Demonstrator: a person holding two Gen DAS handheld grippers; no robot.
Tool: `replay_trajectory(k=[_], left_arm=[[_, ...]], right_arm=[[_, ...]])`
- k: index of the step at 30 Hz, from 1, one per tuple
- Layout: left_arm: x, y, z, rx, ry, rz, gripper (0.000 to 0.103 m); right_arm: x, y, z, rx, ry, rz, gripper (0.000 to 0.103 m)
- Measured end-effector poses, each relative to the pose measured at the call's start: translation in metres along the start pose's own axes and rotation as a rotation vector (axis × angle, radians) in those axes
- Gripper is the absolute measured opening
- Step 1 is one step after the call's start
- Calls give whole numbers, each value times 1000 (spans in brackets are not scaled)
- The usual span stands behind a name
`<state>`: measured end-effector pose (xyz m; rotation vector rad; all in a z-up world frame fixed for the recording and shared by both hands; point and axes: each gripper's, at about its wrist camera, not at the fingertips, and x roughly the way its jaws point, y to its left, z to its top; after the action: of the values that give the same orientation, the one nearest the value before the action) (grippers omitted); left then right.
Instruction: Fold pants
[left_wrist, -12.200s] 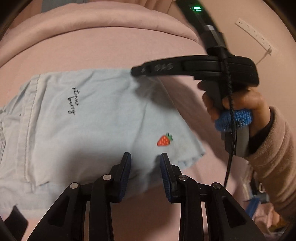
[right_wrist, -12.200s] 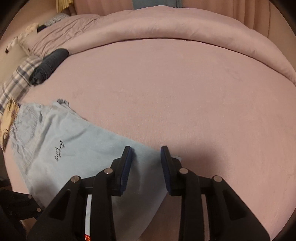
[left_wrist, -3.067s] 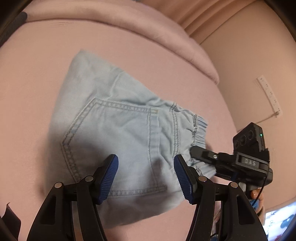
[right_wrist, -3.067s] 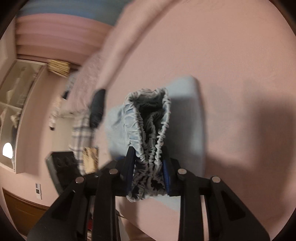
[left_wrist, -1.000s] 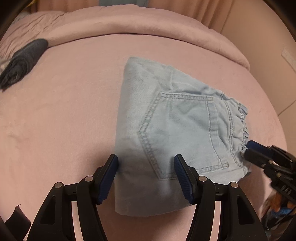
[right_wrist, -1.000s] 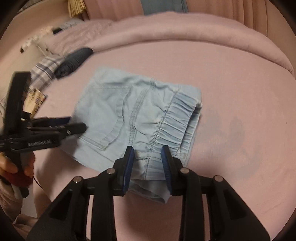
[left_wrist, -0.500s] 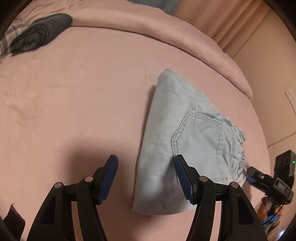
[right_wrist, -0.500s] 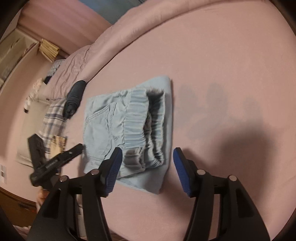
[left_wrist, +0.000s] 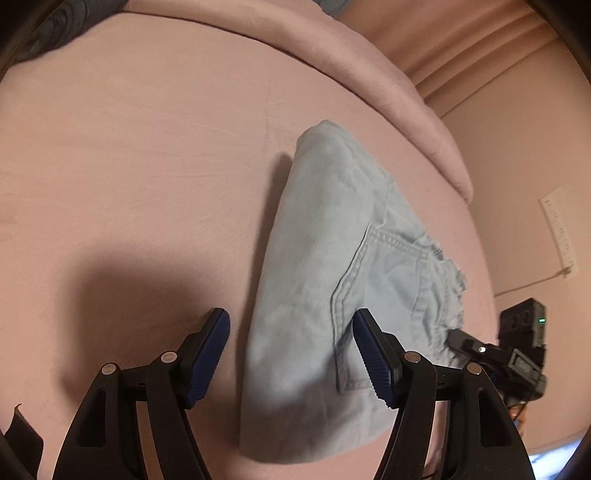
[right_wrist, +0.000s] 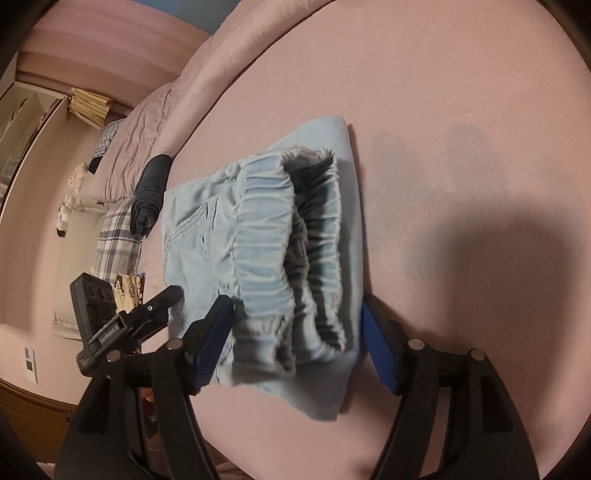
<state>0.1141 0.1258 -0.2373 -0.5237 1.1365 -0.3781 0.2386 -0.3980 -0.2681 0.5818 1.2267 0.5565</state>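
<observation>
The light blue denim pants lie folded into a compact bundle on the pink bed, back pocket facing up. My left gripper is open, its jaws straddling the near folded corner without holding it. In the right wrist view the pants show their elastic waistband end toward me. My right gripper is open, its jaws wide on either side of the waistband. The right gripper also shows at the left wrist view's right edge, and the left gripper shows in the right wrist view.
A pink bedspread covers the bed, with a rolled duvet along the far side. A rolled dark garment and a plaid cloth lie near the pillows. The bed's edge is near the right gripper.
Both grippers have moved in closer to the folded pants. The right gripper, shut on the waistband a second ago, is now open. The pants lie still.
</observation>
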Motion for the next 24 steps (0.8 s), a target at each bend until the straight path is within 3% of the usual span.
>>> replay_trajectory(k=[12, 16, 21, 24], left_arm=[[15, -1, 16, 20, 22, -101, 67], [16, -2, 14, 10, 46, -82, 43], [8, -13, 4, 43, 4, -19, 32], [2, -20, 2, 71, -21, 4, 25]], right_arm=[[11, 2, 9, -7, 5, 43, 80], [12, 3, 8, -34, -2, 39, 80], [11, 18, -6, -140, -69, -40, 51], [9, 20, -8, -147, -100, -31, 44]])
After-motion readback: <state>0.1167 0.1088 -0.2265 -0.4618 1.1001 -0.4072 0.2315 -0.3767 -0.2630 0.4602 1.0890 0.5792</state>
